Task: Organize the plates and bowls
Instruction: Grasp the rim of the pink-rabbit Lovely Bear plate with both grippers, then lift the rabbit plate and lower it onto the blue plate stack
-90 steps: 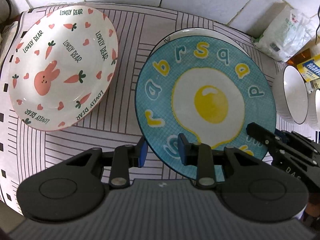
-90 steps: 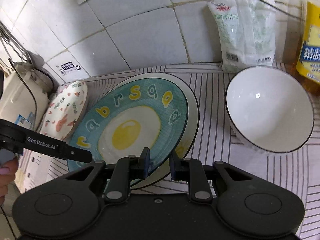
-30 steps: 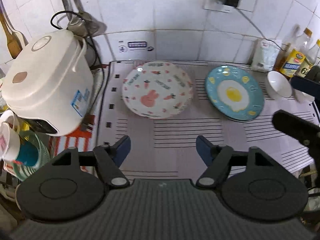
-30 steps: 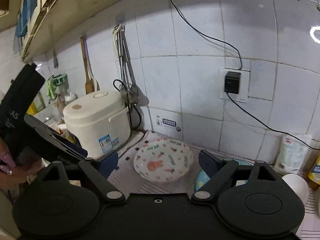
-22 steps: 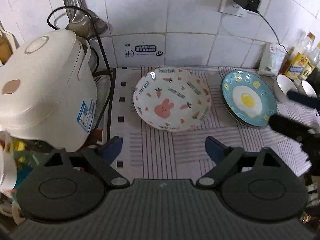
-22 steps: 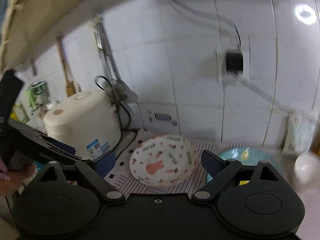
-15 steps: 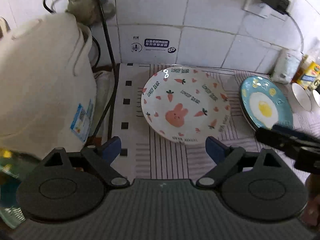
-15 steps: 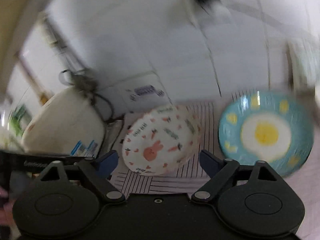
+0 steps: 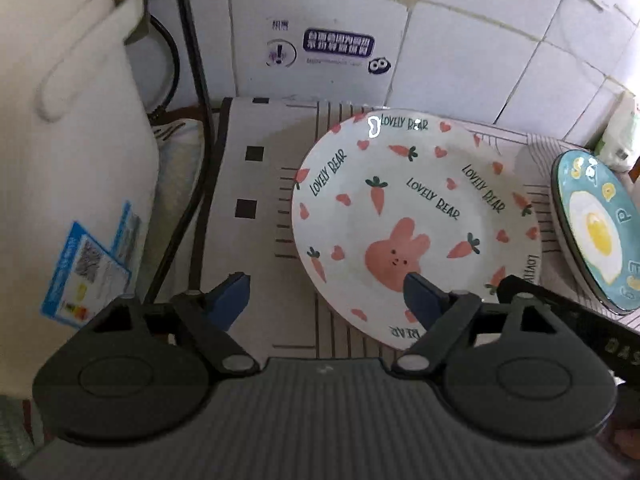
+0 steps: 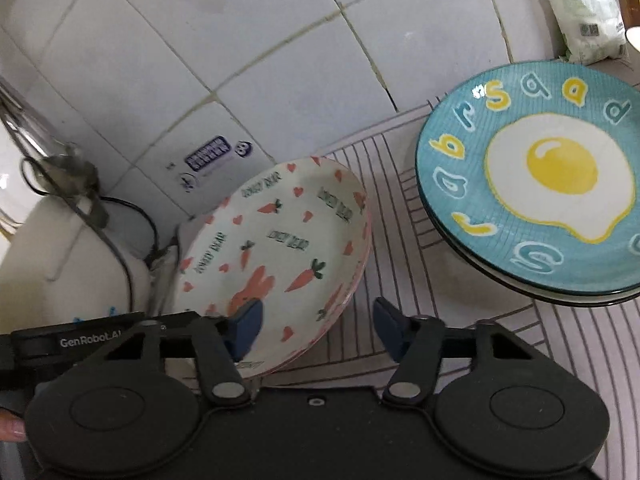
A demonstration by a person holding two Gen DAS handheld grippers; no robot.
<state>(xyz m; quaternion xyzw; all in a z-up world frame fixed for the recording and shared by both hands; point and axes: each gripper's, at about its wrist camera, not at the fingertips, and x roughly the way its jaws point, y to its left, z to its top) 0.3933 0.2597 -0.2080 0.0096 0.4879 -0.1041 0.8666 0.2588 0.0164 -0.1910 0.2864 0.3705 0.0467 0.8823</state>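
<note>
A white plate with a pink rabbit and carrots [image 9: 416,224] lies on the striped mat; it also shows in the right wrist view [image 10: 276,256]. To its right a blue fried-egg plate [image 9: 592,232] tops a small stack of plates, also in the right wrist view [image 10: 536,184]. My left gripper [image 9: 326,296] is open and empty, its right finger over the rabbit plate's near-left edge. My right gripper [image 10: 318,328] is open and empty, spanning the rabbit plate's near-right rim. Each gripper shows in the other's view.
A white rice cooker [image 9: 68,168] stands at the left with a black cord [image 9: 192,120] beside it. The tiled wall [image 9: 400,40] runs behind the plates. A white bag [image 10: 580,8] leans on the wall at the far right.
Both grippers have come down and forward from a raised, distant position to the rabbit plate's near edge. Three seconds ago they were shut at the blue plate; both stand open now.
</note>
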